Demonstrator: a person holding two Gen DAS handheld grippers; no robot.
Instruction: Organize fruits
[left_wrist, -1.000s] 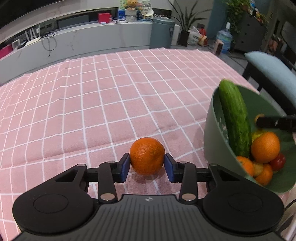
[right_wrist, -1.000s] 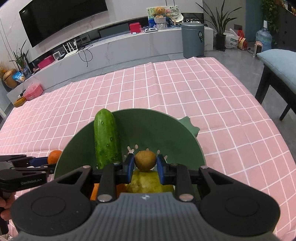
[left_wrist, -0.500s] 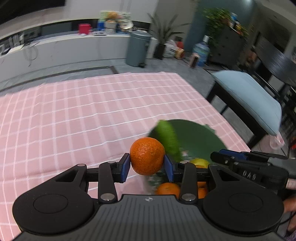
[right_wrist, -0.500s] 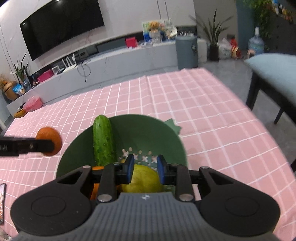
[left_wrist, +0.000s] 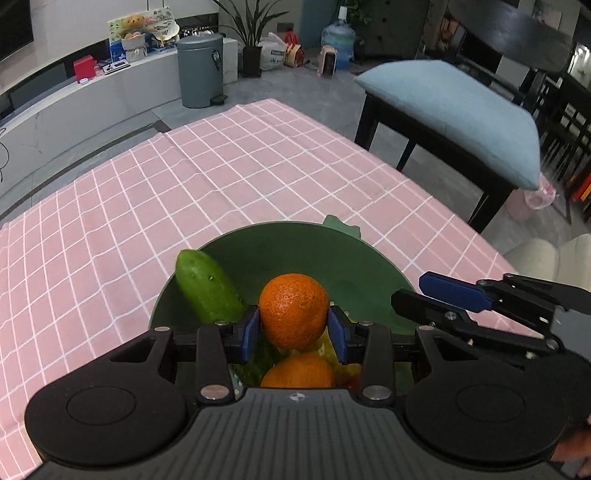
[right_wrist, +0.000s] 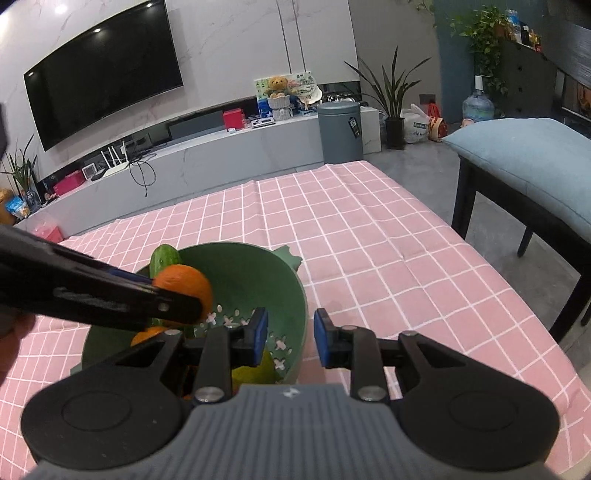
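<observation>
This is a home living room. A wall-mounted TV (right_wrist: 105, 90) hangs above a long low media console (right_wrist: 207, 147) that carries a teddy bear (right_wrist: 276, 86), routers (right_wrist: 114, 153) and boxes. A pedal bin (right_wrist: 340, 131), potted plants (right_wrist: 393, 96) and a water jug (right_wrist: 478, 105) stand on the floor. A cushioned bench (right_wrist: 524, 158) sits beside the desk (right_wrist: 369, 236), which wears a pink checked cloth.

The green colander bowl (left_wrist: 373, 266) is crowded low down: a cucumber (left_wrist: 207, 288) leans on its left wall, and an orange (left_wrist: 297, 373) and yellow fruit lie beneath the left gripper (left_wrist: 293, 330), clamped on a mandarin (left_wrist: 293, 310). The right gripper (right_wrist: 287, 338), fingers apart, hangs over the bowl's right rim. Pink checkered tablecloth (right_wrist: 369, 236) beyond lies bare; a cushioned chair (right_wrist: 524, 166) borders its right edge
</observation>
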